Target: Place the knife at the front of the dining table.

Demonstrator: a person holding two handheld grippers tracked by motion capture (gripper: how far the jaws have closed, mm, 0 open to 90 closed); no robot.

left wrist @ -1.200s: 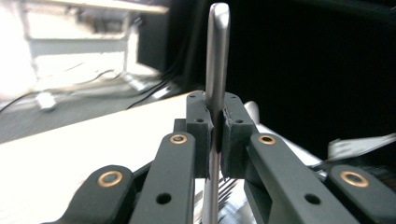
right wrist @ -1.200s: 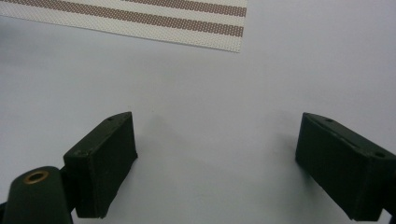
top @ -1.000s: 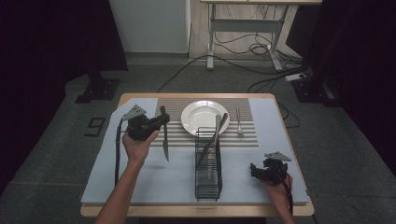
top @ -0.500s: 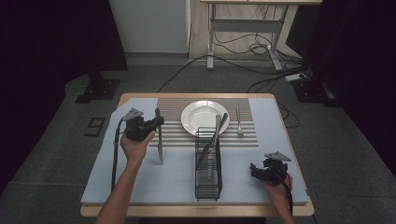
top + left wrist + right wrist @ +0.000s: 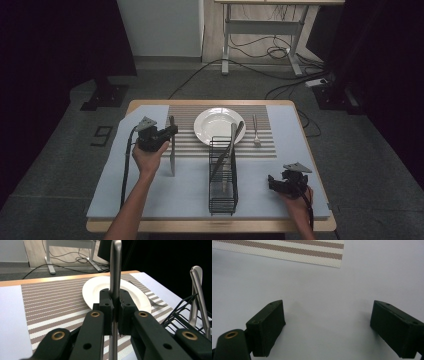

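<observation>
Left gripper (image 5: pixel 171 132) is held above the left part of the table, its jaws closed on a table knife (image 5: pixel 172 155). In the left gripper view the knife (image 5: pixel 115 277) runs straight up between the two pads (image 5: pixel 107 305), the metal extending above and below the grip, so the knife stands roughly upright in the grip. In the high view the longer part of the knife hangs below the jaws toward the pale blue mat (image 5: pixel 150 195), near the left edge of the striped placemat (image 5: pixel 187 142).

Ahead of the left gripper and just beyond its jaws lies a white plate (image 5: pixel 95 291) on the striped placemat. To the right of the jaws stands a black wire rack (image 5: pixel 185 312) with two metal utensil handles (image 5: pixel 197 290) leaning in it; in the high view the rack (image 5: pixel 223 172) sits between the two grippers, and a fork (image 5: pixel 256 131) lies on the placemat beyond the plate.

Right gripper (image 5: pixel 272 182) rests low near the right front of the table, well apart from the knife. In the right gripper view its jaws stand wide apart over the bare mat (image 5: pixel 324 302), nothing between them, with a corner of the placemat (image 5: pixel 312 252) ahead.
</observation>
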